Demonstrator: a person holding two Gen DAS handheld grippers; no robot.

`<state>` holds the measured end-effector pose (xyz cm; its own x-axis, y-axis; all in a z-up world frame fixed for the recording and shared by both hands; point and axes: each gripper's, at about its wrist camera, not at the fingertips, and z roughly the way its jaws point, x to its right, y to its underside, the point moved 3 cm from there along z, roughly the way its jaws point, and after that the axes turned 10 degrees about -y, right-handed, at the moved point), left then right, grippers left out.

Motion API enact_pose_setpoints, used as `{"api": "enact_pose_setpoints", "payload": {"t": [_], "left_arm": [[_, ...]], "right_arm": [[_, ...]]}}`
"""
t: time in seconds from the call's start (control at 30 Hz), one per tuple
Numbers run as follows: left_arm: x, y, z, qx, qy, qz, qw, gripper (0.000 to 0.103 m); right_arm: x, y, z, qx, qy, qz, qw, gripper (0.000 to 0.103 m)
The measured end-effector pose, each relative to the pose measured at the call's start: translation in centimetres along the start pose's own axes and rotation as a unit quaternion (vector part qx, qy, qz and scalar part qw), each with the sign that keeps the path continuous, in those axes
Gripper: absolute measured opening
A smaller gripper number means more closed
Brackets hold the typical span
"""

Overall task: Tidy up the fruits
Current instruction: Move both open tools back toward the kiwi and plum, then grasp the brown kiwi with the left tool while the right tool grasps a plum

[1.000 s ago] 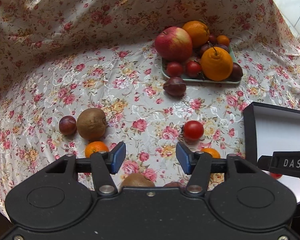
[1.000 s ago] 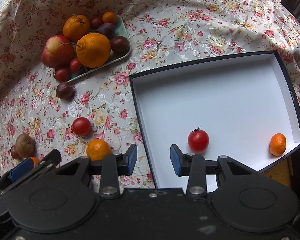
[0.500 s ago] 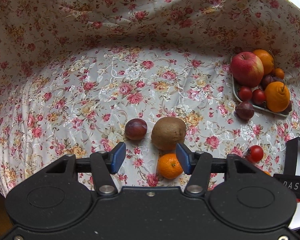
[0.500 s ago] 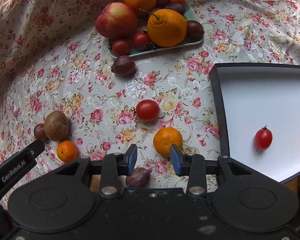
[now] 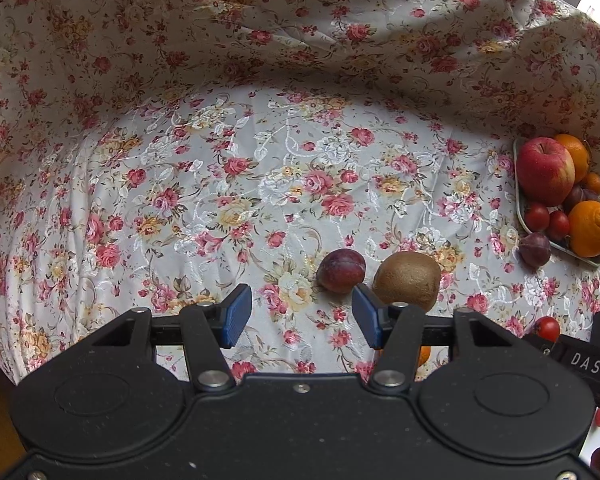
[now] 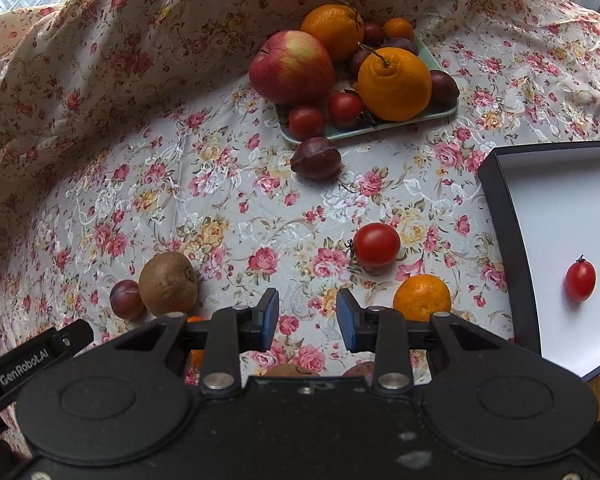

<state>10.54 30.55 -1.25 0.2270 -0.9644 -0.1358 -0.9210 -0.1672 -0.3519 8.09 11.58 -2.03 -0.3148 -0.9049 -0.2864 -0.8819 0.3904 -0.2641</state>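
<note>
- A dark plum [image 5: 341,271] and a brown kiwi [image 5: 407,280] lie side by side on the floral tablecloth [image 5: 260,184], just beyond the left gripper's fingertips; in the right wrist view the same pair sits at lower left, the plum [image 6: 126,299] touching the kiwi [image 6: 168,282].
- The left gripper [image 5: 300,318] stands with its jaws apart and only cloth between the blue pads [image 5: 236,314]; the kiwi sits just past the right-hand pad.
- The right gripper [image 6: 307,316] holds nothing; its jaws are closing, with only flowered cloth between them.
- A small mandarin [image 6: 422,297] lies just to the right of the right gripper's fingertips, and a red tomato [image 6: 376,245] rests a little beyond it on the cloth.
- Another plum [image 6: 316,158] lies alone on the cloth, just in front of the pale green tray [image 6: 380,129].
- The tray carries a red apple [image 6: 292,66], two large oranges, the nearer [image 6: 394,83] with a stem, small tomatoes, dark plums and a small mandarin at the back.
- A dark-rimmed box [image 6: 508,216] with a white floor sits at the right; one cherry tomato [image 6: 580,281] lies inside it.
- Part of another orange fruit shows behind the left gripper's finger in both views.
- The cloth rises in folds behind the fruit.
</note>
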Motion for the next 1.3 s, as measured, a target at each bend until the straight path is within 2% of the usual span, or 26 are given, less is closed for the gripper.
{"api": "enact_pose_setpoints", "payload": {"t": [0.1,0.2,0.4,0.53,0.67,0.77,0.87,0.97,1.03,1.13,1.23,1.3], "left_arm": [[-0.5,0.0,0.3,-0.004,-0.001,-0.003,1.0000,0.061],[-1.1,0.0,0.4,-0.007,-0.004,-0.006,1.0000,0.061],[-1.5,-0.8,0.0,0.001,-0.024,0.016,0.9996,0.061],[-1.0,-2.0,-0.5,0.012,-0.028,0.037,0.9988,0.061],[-0.1,-3.0,0.1,0.009,-0.027,0.041,0.9988,0.061],[0.8,-3.3,0.9,-0.003,-0.017,0.029,0.9994,0.061],[2.2,-3.2,1.5,-0.013,0.007,0.039,0.9991,0.061],[3.6,-2.9,2.1,-0.010,0.014,0.057,0.9982,0.061],[4.5,-2.6,2.7,-0.018,0.018,0.070,0.9972,0.061],[5.6,-2.5,3.1,-0.031,0.045,0.073,0.9959,0.061],[6.6,-2.3,3.2,-0.027,0.055,0.085,0.9945,0.061],[7.2,-2.1,3.4,-0.026,0.053,0.093,0.9939,0.061]], "right_arm": [[-0.9,0.4,0.4,0.002,-0.016,0.008,1.000,0.034],[-2.0,1.1,1.2,-0.016,-0.035,0.010,0.999,0.029],[-3.0,2.2,1.8,-0.019,-0.031,0.013,0.999,0.029],[-3.3,1.7,1.5,-0.043,-0.047,0.005,0.998,0.029],[-3.5,0.5,0.7,-0.039,-0.039,-0.021,0.998,0.029],[-3.0,-1.0,0.1,-0.040,-0.046,-0.017,0.998,0.029],[-1.9,-2.2,-0.3,-0.014,-0.042,-0.001,0.999,0.029],[-0.8,-2.8,0.0,0.011,-0.033,0.005,0.999,0.029],[-0.5,-3.1,0.4,-0.002,-0.023,0.003,1.000,0.029],[0.1,-3.8,0.3,-0.019,-0.046,0.001,0.999,0.029],[1.5,-3.8,-0.4,0.007,-0.055,0.047,0.997,0.029],[1.9,-3.8,-0.4,0.009,-0.052,0.057,0.997,0.029]]}}
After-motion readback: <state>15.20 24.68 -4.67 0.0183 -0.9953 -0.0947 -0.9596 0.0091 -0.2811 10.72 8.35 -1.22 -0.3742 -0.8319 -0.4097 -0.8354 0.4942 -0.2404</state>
